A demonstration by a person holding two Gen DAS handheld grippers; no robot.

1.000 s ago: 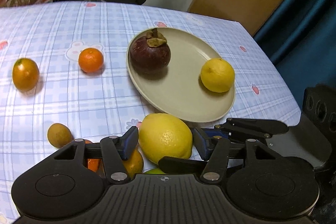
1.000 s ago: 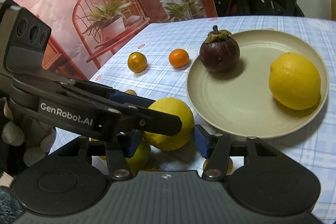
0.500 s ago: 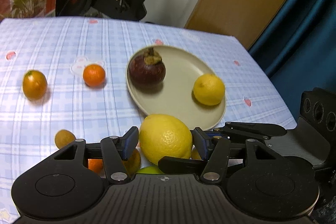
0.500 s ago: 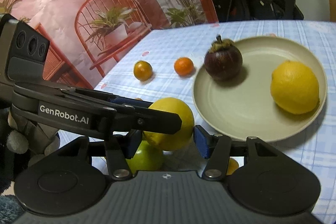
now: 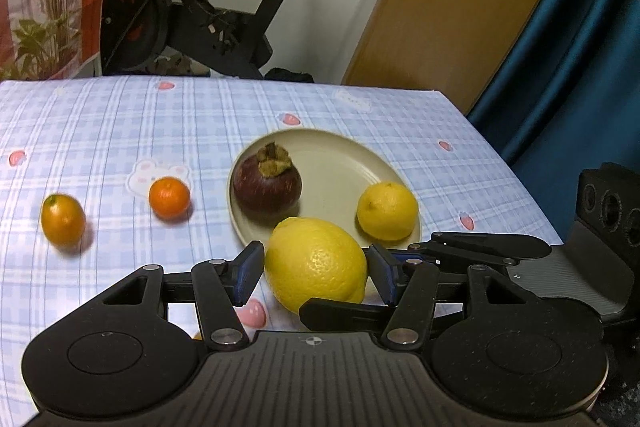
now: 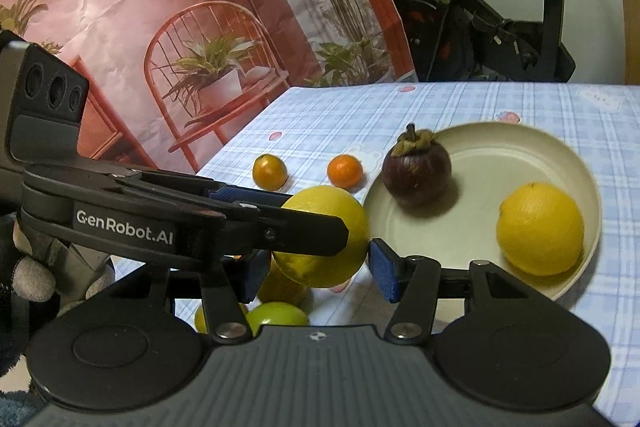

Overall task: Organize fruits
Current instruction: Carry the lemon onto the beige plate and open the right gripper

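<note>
The big lemon [image 5: 316,264] has come up off the worktop [image 5: 120,131] since a second ago, and the plate [image 5: 340,163] now sits farther off in the left wrist view; more of the exercise bike [image 5: 224,7] shows behind.

The worktop wears a blue checked cloth. On it, the beige plate carries a mangosteen [image 5: 267,183] at its left side and a smaller lemon [image 5: 387,210] at its right, the two apart.

The left hand-held gripper [image 5: 316,269] has its blue pads [image 5: 247,271] closed onto the big lemon from both sides, holding it above the cloth just short of the plate's near rim. The right hand-held gripper [image 6: 316,269] is spread wide with nothing between its fingers; in its view the left one reaches across in front with the lemon [image 6: 325,235].

Left of the plate lie a round orange [image 5: 169,197] near the rim and a kumquat [image 5: 63,220] farther left, well apart. Below the held lemon, the right wrist view shows a green fruit [image 6: 276,313] and a yellow one [image 6: 280,287] touching it, partly hidden.
</note>
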